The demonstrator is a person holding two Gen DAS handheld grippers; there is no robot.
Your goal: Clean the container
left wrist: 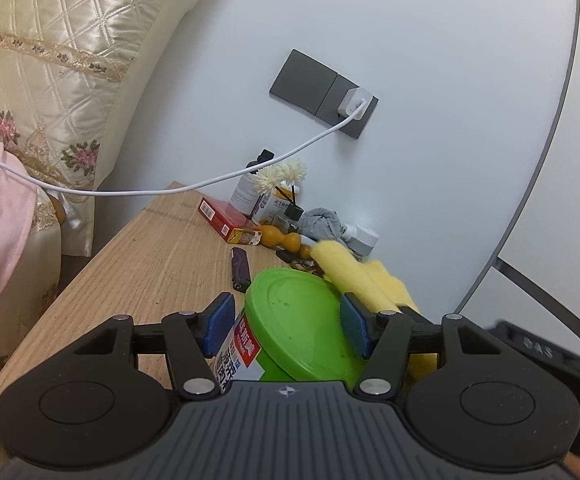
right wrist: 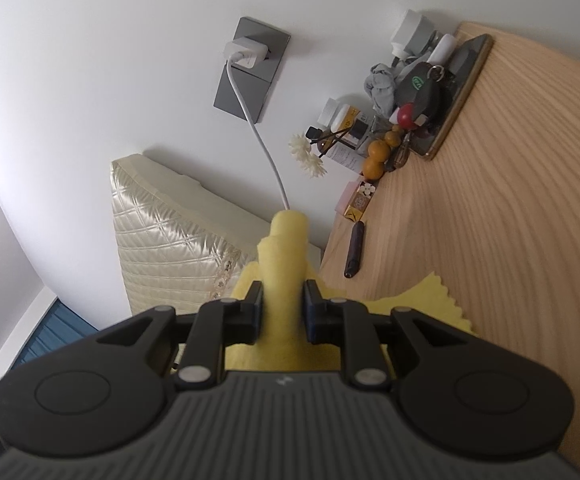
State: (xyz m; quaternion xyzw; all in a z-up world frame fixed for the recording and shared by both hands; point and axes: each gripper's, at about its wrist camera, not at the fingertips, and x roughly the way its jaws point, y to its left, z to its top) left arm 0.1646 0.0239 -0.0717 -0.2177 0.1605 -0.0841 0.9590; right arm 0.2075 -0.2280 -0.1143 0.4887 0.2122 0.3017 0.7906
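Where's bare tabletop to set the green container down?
Bare wood lies on the table, between its bed-side edge and the lighter, in front of the red box. The wall end is crowded: bottles, gourd, grey cloth.

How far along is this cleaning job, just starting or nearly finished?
Both pick-ups look done: the left gripper is clamped on the green-lidded container, and the right gripper pinches a rolled yellow cloth. In the left view the cloth lies beside the lid. Specks still show on the lid, so the wiping itself seems left.
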